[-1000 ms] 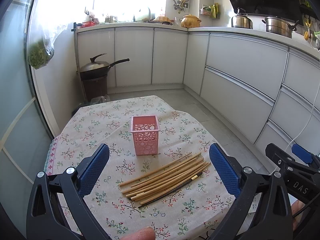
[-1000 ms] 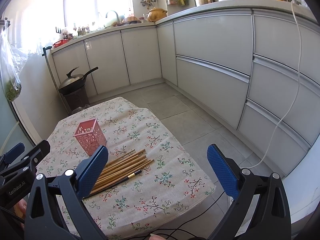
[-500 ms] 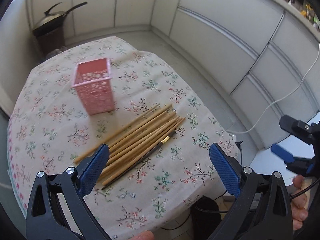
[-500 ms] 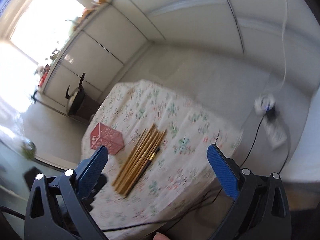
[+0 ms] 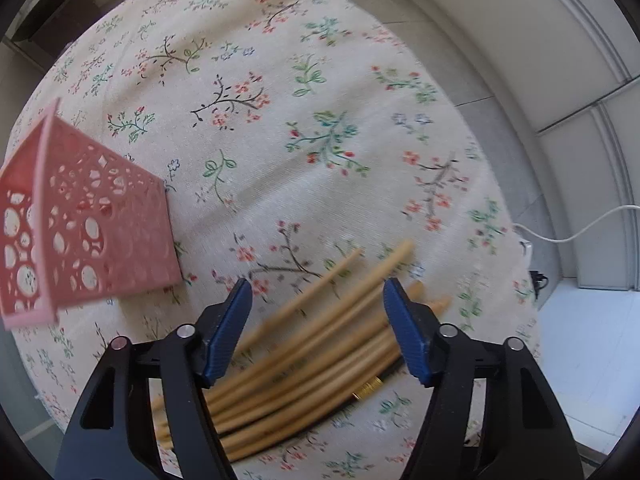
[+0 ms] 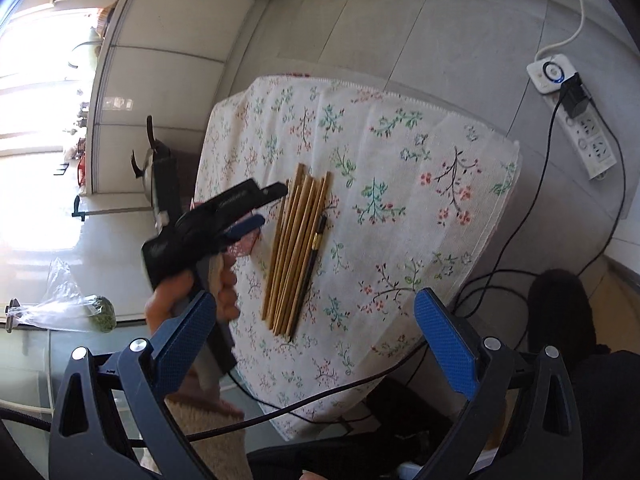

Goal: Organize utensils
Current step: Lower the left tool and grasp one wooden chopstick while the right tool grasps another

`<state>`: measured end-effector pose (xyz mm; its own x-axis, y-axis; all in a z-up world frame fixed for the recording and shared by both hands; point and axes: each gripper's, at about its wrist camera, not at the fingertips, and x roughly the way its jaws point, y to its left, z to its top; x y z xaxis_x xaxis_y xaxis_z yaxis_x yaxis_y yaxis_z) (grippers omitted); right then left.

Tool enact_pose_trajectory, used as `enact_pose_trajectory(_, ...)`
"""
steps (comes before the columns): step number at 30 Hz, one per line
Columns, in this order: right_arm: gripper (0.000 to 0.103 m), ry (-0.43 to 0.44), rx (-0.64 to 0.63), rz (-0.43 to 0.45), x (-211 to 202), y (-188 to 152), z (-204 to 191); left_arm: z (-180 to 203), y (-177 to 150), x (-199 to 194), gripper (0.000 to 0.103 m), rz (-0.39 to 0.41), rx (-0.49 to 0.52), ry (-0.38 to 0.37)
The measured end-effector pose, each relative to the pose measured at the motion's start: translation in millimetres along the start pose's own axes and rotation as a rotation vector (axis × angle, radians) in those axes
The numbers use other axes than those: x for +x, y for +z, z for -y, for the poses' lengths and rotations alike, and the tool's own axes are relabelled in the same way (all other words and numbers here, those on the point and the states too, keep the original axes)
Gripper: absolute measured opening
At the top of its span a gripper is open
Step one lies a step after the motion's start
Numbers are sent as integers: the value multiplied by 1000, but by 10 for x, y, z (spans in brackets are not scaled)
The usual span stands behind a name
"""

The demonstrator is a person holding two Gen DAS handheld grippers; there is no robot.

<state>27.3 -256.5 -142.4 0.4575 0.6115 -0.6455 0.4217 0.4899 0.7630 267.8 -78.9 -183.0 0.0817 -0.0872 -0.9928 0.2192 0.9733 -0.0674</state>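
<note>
- We saw a cream tablecloth [image 5: 320,80] printed with small sprigs in red, green, blue and black.
- We saw a pink holder [image 5: 84,232] pierced with round and oval openings.
- We saw pale tan chopsticks [image 5: 312,344], and one black chopstick [image 6: 310,268] with a gold band.
- We saw black frames and textured blue pads [image 5: 228,336] on the left gripper [image 5: 316,332] and right gripper [image 6: 316,340].
- We saw a white power strip [image 6: 576,116] on grey floor tiles [image 6: 400,40].

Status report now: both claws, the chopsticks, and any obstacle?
Left claw open, low over chopsticks. Right claw open, high, empty. Pink holder upright beside bundle. Nothing blocking.
</note>
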Motion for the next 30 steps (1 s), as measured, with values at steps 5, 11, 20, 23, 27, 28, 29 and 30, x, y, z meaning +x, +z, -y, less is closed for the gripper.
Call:
enact_pose_trajectory(5, 96, 1, 2, -21, 28, 48, -10, -55, 74, 96, 50, -3, 24, 12)
enact_pose_trajectory(11, 96, -12, 11, -37, 79, 58, 20, -35, 79, 102, 33, -4, 74, 75)
enact_pose_trajectory(20, 96, -108, 14, -11, 157, 105, 99, -164, -362, -80, 12, 202, 131, 102)
enact_pose_trajectory(23, 96, -162, 18, -2, 241, 129, 119, -244, -652, -390, 11, 313, 158, 84)
enact_pose_trajectory(27, 96, -221, 26, 25, 384, 178, 64, -254, -1008, -803, 11, 418, 179, 55)
enact_pose_trajectory(28, 96, -227, 33, 30, 418, 182, 53, -286, -1149, -954, 10, 453, 175, 42)
enact_pose_trajectory(29, 96, -230, 50, 27, 483, 204, 26, -279, -1293, -1131, 10, 488, 173, 31)
enact_pose_trajectory(30, 96, -228, 59, 20, 534, 216, 8, -239, -1324, -1230, 9, 512, 171, 24)
